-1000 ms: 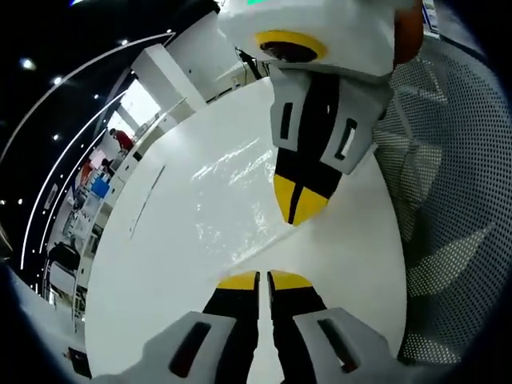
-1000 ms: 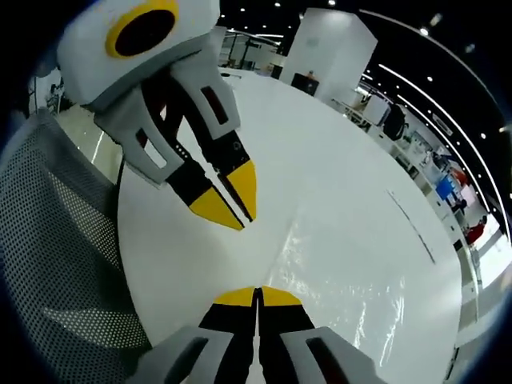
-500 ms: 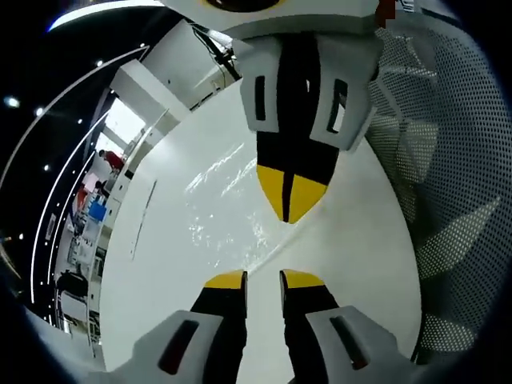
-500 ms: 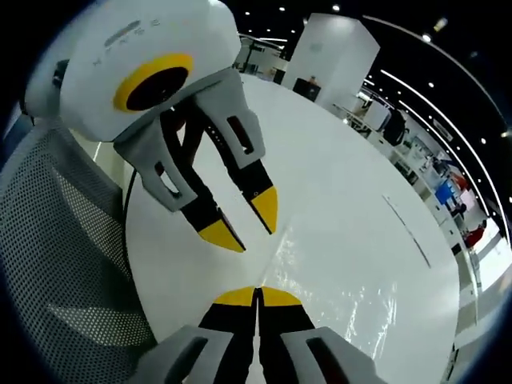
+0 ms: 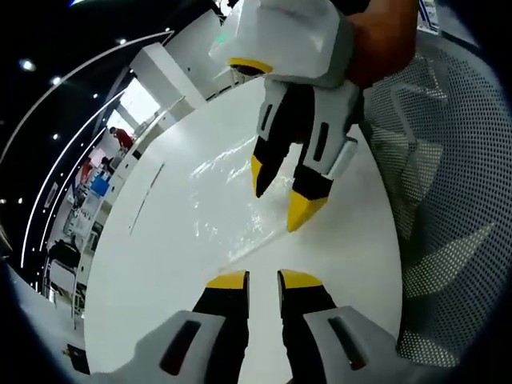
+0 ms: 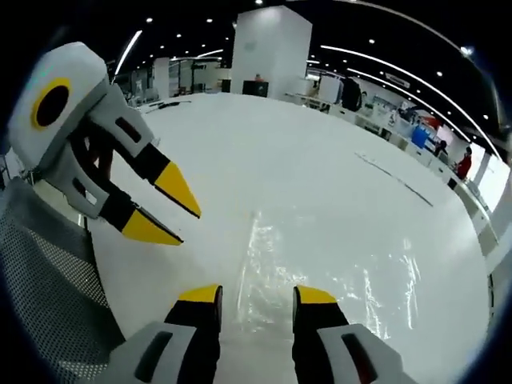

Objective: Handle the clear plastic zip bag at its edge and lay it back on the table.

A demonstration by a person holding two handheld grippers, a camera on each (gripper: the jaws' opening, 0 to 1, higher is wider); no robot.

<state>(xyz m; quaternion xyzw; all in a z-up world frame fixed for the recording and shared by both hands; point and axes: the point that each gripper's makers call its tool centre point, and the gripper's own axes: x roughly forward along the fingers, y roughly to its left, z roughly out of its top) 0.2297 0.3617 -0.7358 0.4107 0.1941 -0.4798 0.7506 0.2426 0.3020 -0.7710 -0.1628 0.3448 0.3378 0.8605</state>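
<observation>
Nearest, in the right gripper view: the right gripper [image 6: 256,294] has its yellow-tipped fingers [image 6: 200,294] parted, released. Half a second ago they were clenched shut on the bag's near edge; now nothing is between them. The clear plastic zip bag [image 6: 320,268] lies flat on the white tabletop [image 6: 264,160], its near edge just past the fingertips, running toward 1 o'clock.

The left gripper [image 6: 164,206] sits at 9 o'clock in that view, fingers spread, holding nothing. In the left gripper view its own tips [image 5: 262,279] stand a little apart, the gap already there half a second ago. A second ago both pairs were pinched closed.

Judgement: both grips let go, bag down on the surface — the laying-back looks done or all but done; only withdrawal remains.

Further out, the mesh chair back [image 5: 448,200] stands beside the table edge. Beyond, a white pillar [image 6: 270,48] and distant benches.

Hard to read: the bag is mostly glare and creases, and its far edges melt into the white. The zip strip cannot be picked out. Whether the near edge lies fully flat cannot be told.
</observation>
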